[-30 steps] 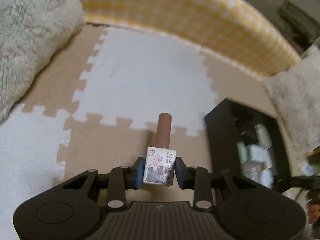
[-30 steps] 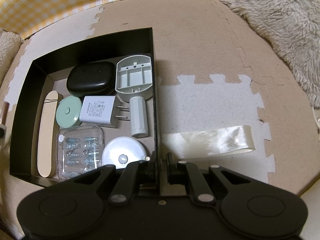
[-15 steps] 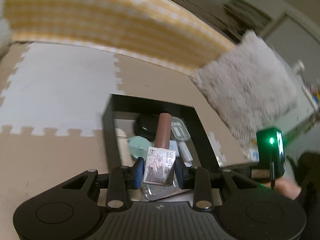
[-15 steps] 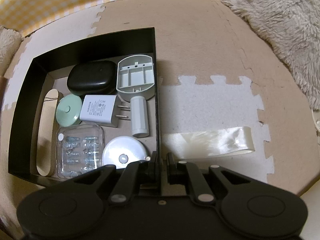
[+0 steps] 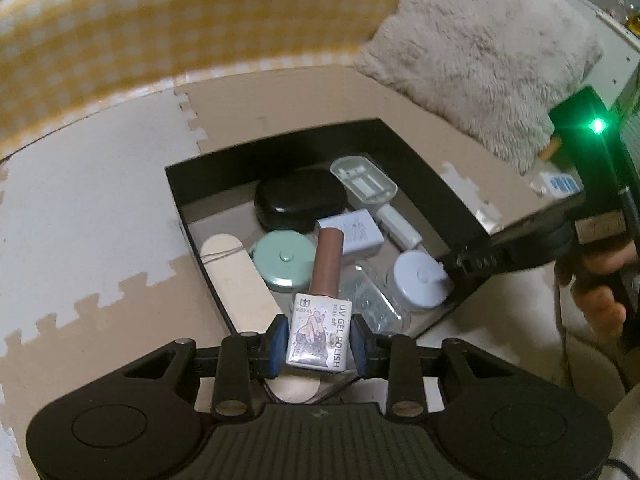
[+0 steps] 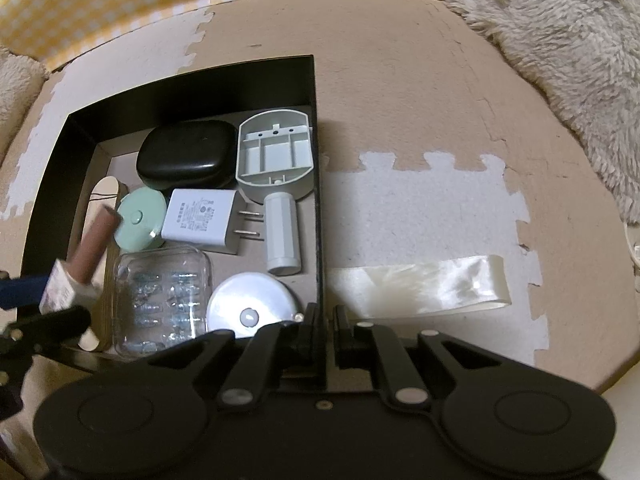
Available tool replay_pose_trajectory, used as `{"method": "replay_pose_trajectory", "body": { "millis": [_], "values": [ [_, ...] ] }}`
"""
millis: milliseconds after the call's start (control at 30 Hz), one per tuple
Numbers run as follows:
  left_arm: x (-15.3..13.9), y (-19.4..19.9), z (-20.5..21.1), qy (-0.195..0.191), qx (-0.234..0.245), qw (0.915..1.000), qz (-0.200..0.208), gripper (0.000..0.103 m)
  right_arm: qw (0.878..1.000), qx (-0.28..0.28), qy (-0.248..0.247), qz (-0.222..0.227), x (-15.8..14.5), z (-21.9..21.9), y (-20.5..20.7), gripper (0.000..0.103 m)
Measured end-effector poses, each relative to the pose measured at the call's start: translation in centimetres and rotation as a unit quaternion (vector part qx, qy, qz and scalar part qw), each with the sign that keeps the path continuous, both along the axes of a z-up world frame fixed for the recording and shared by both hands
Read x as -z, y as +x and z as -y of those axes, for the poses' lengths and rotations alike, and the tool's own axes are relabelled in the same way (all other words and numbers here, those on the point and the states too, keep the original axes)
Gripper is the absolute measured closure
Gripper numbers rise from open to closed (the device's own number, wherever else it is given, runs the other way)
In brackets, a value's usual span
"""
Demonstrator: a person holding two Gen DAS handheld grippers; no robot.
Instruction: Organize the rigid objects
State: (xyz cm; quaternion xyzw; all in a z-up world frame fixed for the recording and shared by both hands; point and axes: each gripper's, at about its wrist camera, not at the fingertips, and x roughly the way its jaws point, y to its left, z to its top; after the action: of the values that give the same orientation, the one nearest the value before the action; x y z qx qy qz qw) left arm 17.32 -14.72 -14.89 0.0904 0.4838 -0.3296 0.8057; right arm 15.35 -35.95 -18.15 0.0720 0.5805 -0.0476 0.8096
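Observation:
My left gripper (image 5: pixel 318 340) is shut on a gel polish bottle (image 5: pixel 320 320) with a brown cap, held above the near left part of a black box (image 5: pixel 424 168). The bottle also shows in the right wrist view (image 6: pixel 86 244), over the box's left side. My right gripper (image 6: pixel 322 328) is shut on the box's right wall (image 6: pixel 319 200); it also shows in the left wrist view (image 5: pixel 452 264). The box holds a black case (image 6: pixel 186 154), a mint round case (image 6: pixel 140 222), a white charger (image 6: pixel 198 220), a clear plastic case (image 6: pixel 160 300) and a round white lid (image 6: pixel 254 306).
A wooden nail file (image 5: pixel 240 280) lies along the box's left wall. A grey tray part (image 6: pixel 276 152) and white cylinder (image 6: pixel 282 232) lie by the right wall. A shiny ribbon (image 6: pixel 420 286) lies on the foam mat (image 6: pixel 420 100). Fluffy cushions (image 6: pixel 560 40) and a yellow checked edge (image 5: pixel 160 32) border the mat.
My left gripper has swung right with the bottle, from over the bare mat to above the box. The bottle has entered the right wrist view. The right gripper has stayed on the box wall.

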Motion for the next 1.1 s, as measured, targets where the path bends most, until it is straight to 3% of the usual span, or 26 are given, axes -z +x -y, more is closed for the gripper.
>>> {"method": "replay_pose_trajectory", "body": {
  "millis": [167,300,600,1100],
  "values": [
    [0.1,0.0,0.1,0.001,0.004,1.0000,-0.006,0.065,1.000,0.001,0.001,0.000,0.0,0.1,0.0,0.095],
    [-0.6,-0.1,0.1,-0.017,-0.004,0.9998,-0.011,0.040,1.000,0.000,-0.001,0.001,0.0,0.0,0.0,0.095],
    [-2.0,-1.0,0.3,-0.037,-0.007,0.9992,-0.013,0.003,1.000,0.000,0.000,0.001,0.0,0.0,0.0,0.095],
    [-3.8,-2.5,-0.5,-0.041,-0.030,0.9987,-0.002,0.000,1.000,0.000,-0.001,0.002,0.0,0.0,-0.1,0.095]
  ]
}}
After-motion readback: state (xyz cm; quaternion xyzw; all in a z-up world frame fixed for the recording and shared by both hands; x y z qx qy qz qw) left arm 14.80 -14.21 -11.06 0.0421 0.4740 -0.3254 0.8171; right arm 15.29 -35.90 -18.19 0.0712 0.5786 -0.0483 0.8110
